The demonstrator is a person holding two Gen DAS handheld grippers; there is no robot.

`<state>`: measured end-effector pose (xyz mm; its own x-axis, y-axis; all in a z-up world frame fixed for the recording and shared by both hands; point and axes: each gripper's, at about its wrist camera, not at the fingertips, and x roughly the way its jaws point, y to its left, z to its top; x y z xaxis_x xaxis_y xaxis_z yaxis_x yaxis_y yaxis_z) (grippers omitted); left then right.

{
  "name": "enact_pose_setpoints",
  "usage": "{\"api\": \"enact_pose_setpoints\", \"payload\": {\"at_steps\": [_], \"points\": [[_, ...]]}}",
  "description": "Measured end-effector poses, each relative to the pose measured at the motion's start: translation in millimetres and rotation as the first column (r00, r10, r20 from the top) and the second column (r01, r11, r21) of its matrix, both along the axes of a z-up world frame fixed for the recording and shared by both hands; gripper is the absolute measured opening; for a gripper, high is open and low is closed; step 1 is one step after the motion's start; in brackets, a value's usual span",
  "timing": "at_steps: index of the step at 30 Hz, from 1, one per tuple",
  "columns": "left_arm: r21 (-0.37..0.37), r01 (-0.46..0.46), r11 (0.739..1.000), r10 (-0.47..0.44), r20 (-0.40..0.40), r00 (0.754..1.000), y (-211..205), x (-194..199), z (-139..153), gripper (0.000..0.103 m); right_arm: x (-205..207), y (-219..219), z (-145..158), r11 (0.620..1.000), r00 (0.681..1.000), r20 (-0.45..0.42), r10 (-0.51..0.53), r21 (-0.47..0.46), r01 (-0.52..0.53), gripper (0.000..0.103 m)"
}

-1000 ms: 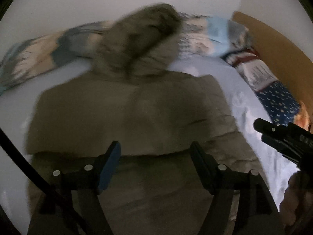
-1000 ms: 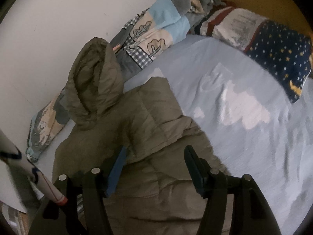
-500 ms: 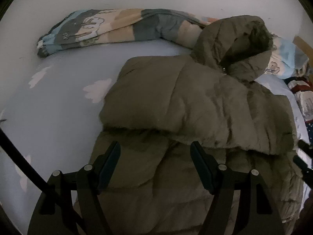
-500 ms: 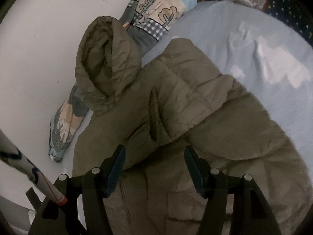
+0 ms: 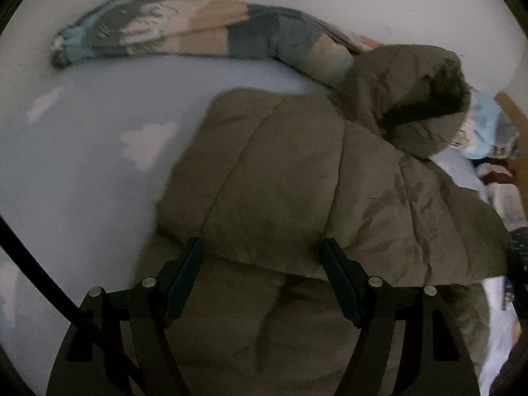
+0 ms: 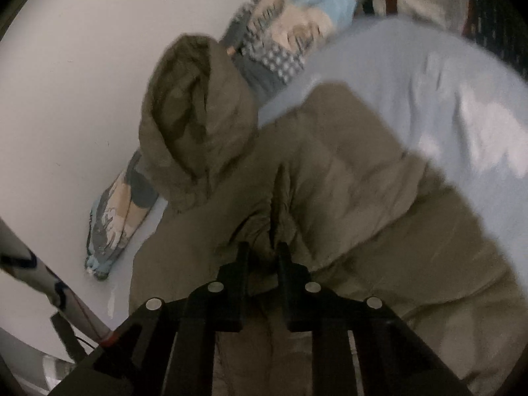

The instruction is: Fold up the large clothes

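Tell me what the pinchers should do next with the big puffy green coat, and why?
Probably the left gripper should close on the folded edge of the puffy olive-green hooded coat. Its jaws stand wide open right over that edge, holding nothing, while the right gripper already looks pinched on a bunched ridge of the coat. With both ends held, the coat on the pale blue cloud-print bedsheet could be folded evenly.

A bedroom: cloud-print bedsheet (image 5: 82,171), patchwork quilt (image 5: 231,33) (bunched along the wall).
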<state>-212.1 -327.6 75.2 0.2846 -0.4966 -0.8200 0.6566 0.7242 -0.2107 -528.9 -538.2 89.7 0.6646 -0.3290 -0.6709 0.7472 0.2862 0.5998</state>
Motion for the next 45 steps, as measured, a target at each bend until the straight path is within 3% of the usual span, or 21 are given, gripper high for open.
{"api": "enact_pose_setpoints", "payload": {"at_steps": [2, 3, 4, 7, 15, 20, 25, 29, 32, 37, 41, 45], "points": [[-0.015, 0.029, 0.999, -0.029, -0.001, 1.0, -4.3, -8.9, 2.8, 0.06, -4.6, -0.6, 13.8, 0.998, 0.999, -0.039, -0.012, -0.06, 0.01, 0.016], [-0.016, 0.047, 0.999, -0.047, 0.008, 0.999, -7.3, -14.0, 5.2, 0.048, -6.1, -0.7, 19.9, 0.996, 0.998, -0.059, -0.022, -0.089, 0.017, 0.016], [-0.023, 0.063, 0.998, -0.063, 0.005, 0.998, -9.3, -17.7, 7.3, 0.048, -7.9, -1.3, 26.6, 0.992, 0.996, -0.08, -0.035, -0.124, 0.025, 0.016], [-0.072, 0.08, 0.994, -0.081, -0.019, 0.997, -8.7, -20.7, 12.5, 0.048, -16.8, -6.9, 36.7, 0.983, 0.991, -0.107, -0.081, -0.174, 0.062, 0.016], [-0.099, 0.081, 0.992, -0.081, 0.002, 0.997, -6.8, -21.2, 18.1, 0.048, -34.0, -21.4, 29.9, 0.965, 0.969, -0.175, -0.174, -0.227, 0.132, 0.016], [0.006, 0.039, 0.999, -0.039, -0.009, 0.999, -10.3, -13.8, -3.2, 0.048, -32.7, -29.9, -3.1, 0.98, 0.96, -0.236, -0.151, -0.165, 0.114, 0.016], [0.044, 0.029, 0.999, -0.029, -0.014, 0.999, -10.1, -12.2, -9.3, 0.052, -37.2, -35.4, -34.6, 0.992, 0.959, -0.255, -0.121, -0.066, 0.107, 0.021], [0.072, 0.008, 0.997, -0.009, 0.006, 1.0, -8.0, -13.6, -4.9, 0.055, -44.6, -34.6, -36.4, 0.993, 0.96, -0.254, -0.12, -0.035, 0.115, 0.038], [0.07, -0.02, 0.997, 0.013, 0.096, 0.995, -5.6, -21.6, 10.6, 0.055, -57.1, -32.6, -27.3, 0.988, 0.963, -0.226, -0.149, -0.004, 0.152, 0.041], [0.03, 0.006, 1.0, -0.012, 0.219, 0.976, -7.5, -36.7, 31.7, 0.055, -53.9, -17.2, 11.0, 0.979, 0.959, -0.228, -0.171, -0.146, 0.14, 0.041], [0.078, 0.024, 0.997, -0.041, 0.228, 0.973, -17.5, -36.0, 17.7, 0.055, -20.9, -2.5, 21.3, 0.972, 0.966, -0.247, -0.075, -0.235, 0.016, 0.041], [0.142, 0.02, 0.99, -0.047, 0.187, 0.981, -25.8, -26.7, -7.5, 0.06, 4.0, 1.2, -0.6, 0.973, 0.951, -0.309, -0.019, -0.225, -0.054, 0.041]]}}
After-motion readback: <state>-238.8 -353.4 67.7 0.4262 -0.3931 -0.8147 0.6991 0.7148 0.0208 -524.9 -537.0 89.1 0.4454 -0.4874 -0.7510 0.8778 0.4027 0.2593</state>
